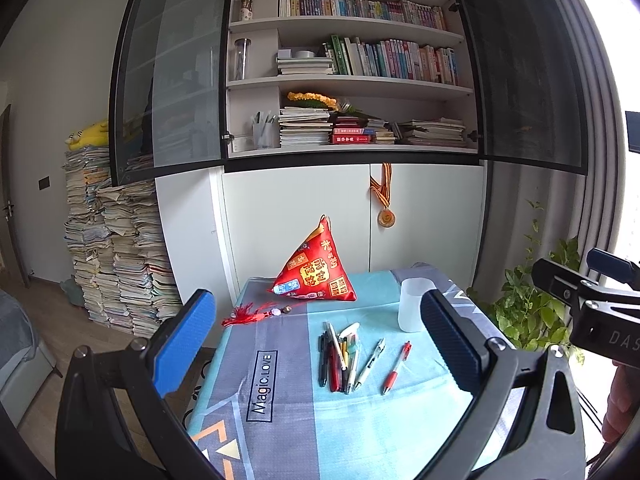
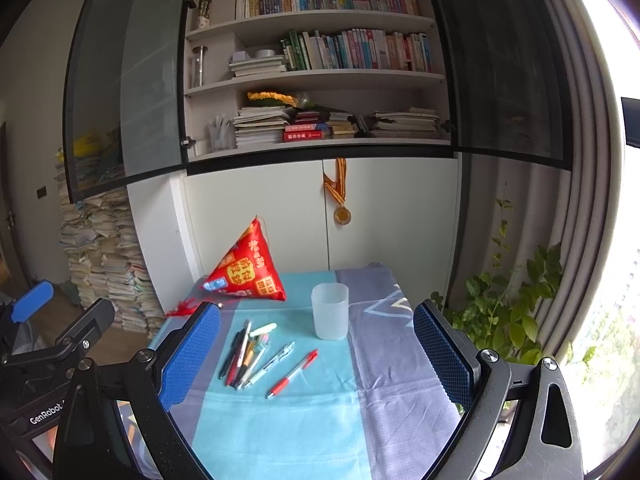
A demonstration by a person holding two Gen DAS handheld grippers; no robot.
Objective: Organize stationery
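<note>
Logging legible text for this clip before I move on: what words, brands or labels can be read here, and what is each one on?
"Magic.LOVE": printed on the tablecloth, left wrist view.
"GenRobot": on the left gripper body, seen in the right wrist view; cut off after that.
"DAS": on the right gripper body, seen in the left wrist view; cut off.
Chinese characters on the red pyramid pouch: too blurred to read.
Book spines on the bookshelf: too small.
Pens: nothing legible.

A loose bundle of pens (image 1: pixel 340 354) (image 2: pixel 246 354) lies flat at the centre of the frame, fanned on the light blue cloth. A red pen (image 1: pixel 397 368) (image 2: pixel 293 374) lies apart to its right, angled up-right. A frosted white cup (image 1: pixel 414 306) (image 2: pixel 330 311) stands upright and empty, up-right of the pens.
</note>
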